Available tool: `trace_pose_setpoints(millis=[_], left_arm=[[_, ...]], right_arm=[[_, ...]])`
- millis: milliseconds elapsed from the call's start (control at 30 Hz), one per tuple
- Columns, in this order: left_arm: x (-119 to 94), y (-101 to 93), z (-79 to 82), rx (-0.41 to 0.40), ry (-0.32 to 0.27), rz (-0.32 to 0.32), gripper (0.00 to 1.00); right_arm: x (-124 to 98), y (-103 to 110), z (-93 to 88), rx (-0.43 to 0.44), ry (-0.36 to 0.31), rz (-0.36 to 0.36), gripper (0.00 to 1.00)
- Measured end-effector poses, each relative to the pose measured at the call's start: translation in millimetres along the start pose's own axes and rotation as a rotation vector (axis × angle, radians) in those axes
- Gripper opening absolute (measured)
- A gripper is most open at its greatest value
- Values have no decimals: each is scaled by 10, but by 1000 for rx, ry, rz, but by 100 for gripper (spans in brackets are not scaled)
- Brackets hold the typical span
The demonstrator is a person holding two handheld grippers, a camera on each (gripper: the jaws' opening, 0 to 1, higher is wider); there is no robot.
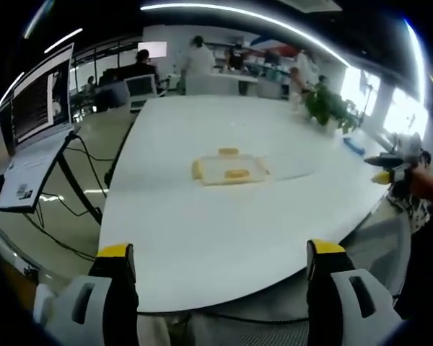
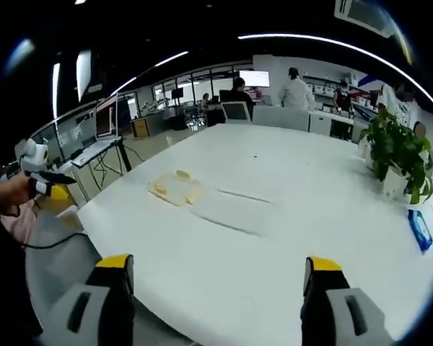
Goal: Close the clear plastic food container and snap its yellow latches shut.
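Observation:
A clear plastic food container [image 1: 229, 168] with yellow latches lies flat on the white table [image 1: 202, 231], well ahead of my left gripper [image 1: 220, 263]. That gripper is open, its yellow-tipped jaws wide apart over the table's near edge with nothing between them. From the other side the container [image 2: 175, 189] sits far off to the left, and my right gripper [image 2: 215, 272] is open and empty above the table [image 2: 274, 245]. The right gripper [image 1: 393, 167] also appears at the right edge of the left gripper view, and the left gripper [image 2: 40, 173] at the left of the right gripper view.
A laptop on a stand [image 1: 32, 137] is at the left of the table. Potted plants [image 2: 397, 155] and a blue object [image 2: 419, 229] sit near the far edge. People work at desks [image 1: 198, 68] in the background. Cables [image 1: 79, 187] run along the floor.

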State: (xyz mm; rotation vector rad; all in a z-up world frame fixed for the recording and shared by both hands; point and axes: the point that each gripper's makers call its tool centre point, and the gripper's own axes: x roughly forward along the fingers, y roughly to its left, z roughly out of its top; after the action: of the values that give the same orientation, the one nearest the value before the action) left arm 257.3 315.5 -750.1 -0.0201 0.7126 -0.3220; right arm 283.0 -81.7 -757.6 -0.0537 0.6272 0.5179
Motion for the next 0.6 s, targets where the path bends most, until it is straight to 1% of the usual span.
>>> trace_pose_setpoints(millis=[100,167,333,467,600], left_arm=[[-1,-22,1,-11,-6,-6,98],[1,-39,-1,-2,-3,-10,98],[2,-39,0,-6,-3,-13,98],[14,-40,-1,-1,-1,-21,98],[21,-49,15,0,-12,-25,97]], right_arm=[[-3,18,-14,-11,6,7,99],[-13,29,-34,-19,15,8,99],[-30,47,-49,-9,22,12,99],[-35,71,-57,-21,29,15,98],[-26,111,-93,-11,37,20,98]])
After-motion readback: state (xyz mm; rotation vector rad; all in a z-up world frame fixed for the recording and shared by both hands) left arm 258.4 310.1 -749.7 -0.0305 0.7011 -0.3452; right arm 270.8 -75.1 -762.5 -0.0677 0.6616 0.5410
